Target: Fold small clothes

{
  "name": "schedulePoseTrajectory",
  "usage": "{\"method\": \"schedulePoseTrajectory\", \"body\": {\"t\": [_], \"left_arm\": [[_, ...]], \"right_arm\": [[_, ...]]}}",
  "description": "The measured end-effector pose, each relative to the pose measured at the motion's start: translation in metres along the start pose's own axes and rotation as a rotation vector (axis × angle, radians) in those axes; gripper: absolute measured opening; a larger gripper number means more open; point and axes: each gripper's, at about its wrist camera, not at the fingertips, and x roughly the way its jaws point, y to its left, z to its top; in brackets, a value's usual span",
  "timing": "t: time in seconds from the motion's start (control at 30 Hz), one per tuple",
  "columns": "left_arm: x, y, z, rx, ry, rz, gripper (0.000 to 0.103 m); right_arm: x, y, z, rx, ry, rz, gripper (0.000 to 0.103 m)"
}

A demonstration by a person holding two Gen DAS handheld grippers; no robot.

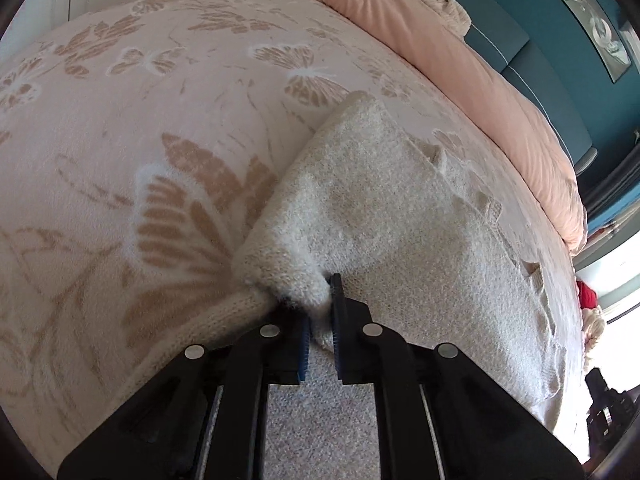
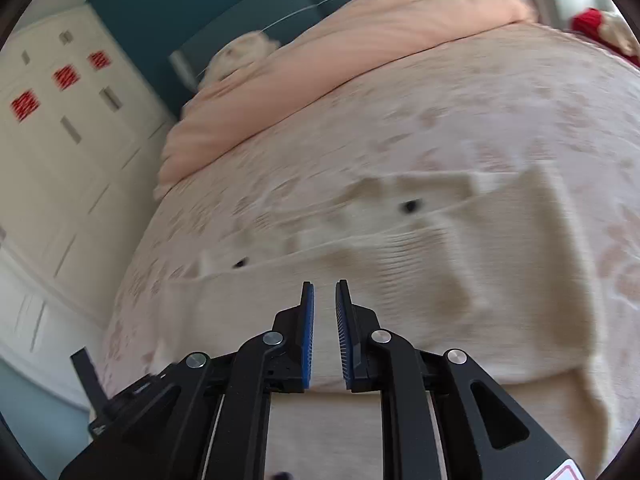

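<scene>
Cream knit cardigan [image 1: 400, 208]: laid flat on the bed's butterfly-print blanket [image 1: 120, 128], one fuzzy folded flap lifted ahead of the left gripper [image 1: 320, 320], whose fingers are pinched on its corner. Right gripper [image 2: 324, 320]: fingers a narrow gap apart, holding nothing, poised above the cardigan's near edge; two dark buttons [image 2: 410, 206] lie beyond the tips. Peach duvet [image 2: 320, 80] bunched further on. No legible brand, label or writing; picture blurred.

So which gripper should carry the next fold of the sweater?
Left. The left gripper is already shut on a folded-over part of the cream sweater. The right gripper holds nothing, its jaws slightly apart above the sweater, in a blurred view.
</scene>
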Motion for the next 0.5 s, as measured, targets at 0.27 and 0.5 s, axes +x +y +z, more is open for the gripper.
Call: {"method": "schedulePoseTrajectory", "body": {"t": [0.27,0.5], "left_arm": [[0.001,0.004,-0.008,0.021,-0.076,-0.029,0.01],[0.004,0.009,-0.011,0.019,-0.104,-0.061,0.01]], "right_arm": [[0.142,0.13,-0.029,-0.341,0.251,0.04,0.002],[0.058,-0.063,0.003,-0.012,0.071,-0.107,0.0]]}}
